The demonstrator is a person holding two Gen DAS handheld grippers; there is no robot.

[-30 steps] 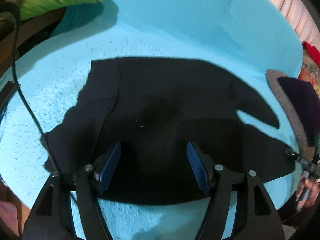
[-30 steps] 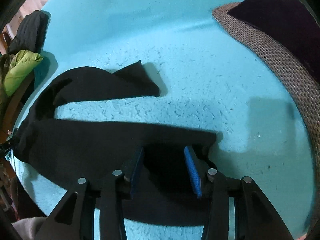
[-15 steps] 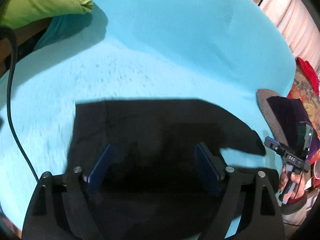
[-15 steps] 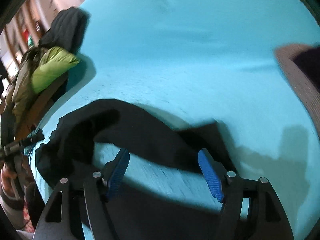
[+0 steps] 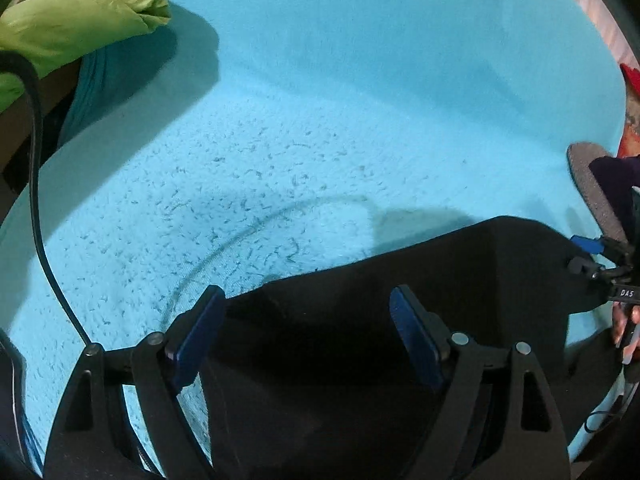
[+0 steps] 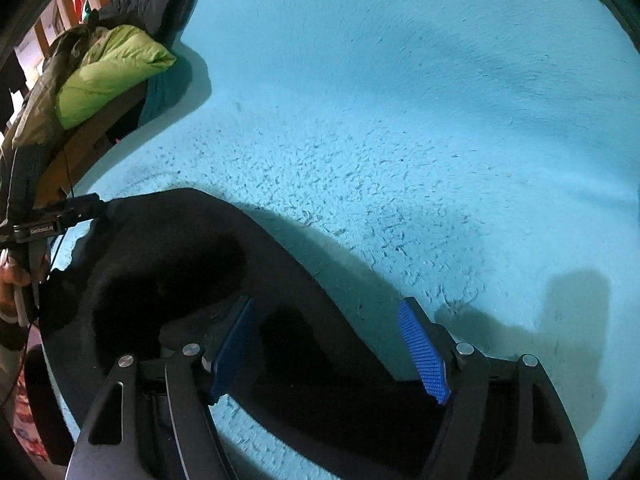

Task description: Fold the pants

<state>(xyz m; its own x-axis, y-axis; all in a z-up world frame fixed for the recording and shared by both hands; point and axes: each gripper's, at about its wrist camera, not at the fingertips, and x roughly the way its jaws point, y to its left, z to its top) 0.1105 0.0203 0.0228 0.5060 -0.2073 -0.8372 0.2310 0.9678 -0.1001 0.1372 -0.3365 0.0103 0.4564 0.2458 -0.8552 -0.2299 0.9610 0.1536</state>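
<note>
The black pants [image 5: 400,280] lie on the turquoise bed cover [image 5: 320,140] and fill the lower right of the left wrist view. My left gripper [image 5: 308,320] hangs over their near edge, open wide, its blue pads clear of the cloth. In the right wrist view the pants [image 6: 180,260] curve across the lower left, and my right gripper [image 6: 328,344] is open above one dark strip of them, gripping nothing. The right gripper [image 5: 600,268] shows at the left view's right edge, and the left gripper [image 6: 52,220] shows at the right view's left edge.
A lime-green jacket [image 5: 72,12] lies on a wooden chair at the upper left, also in the right view as a jacket [image 6: 108,68]. A black cable [image 5: 38,160] hangs down the left side. A grey-rimmed mat with a dark purple item [image 5: 588,176] sits at the right.
Both grippers' jaws have spread wider. Both views have slid across the bed, so the pants now sit low in each picture and more bare turquoise cover shows. The right gripper has rolled.
</note>
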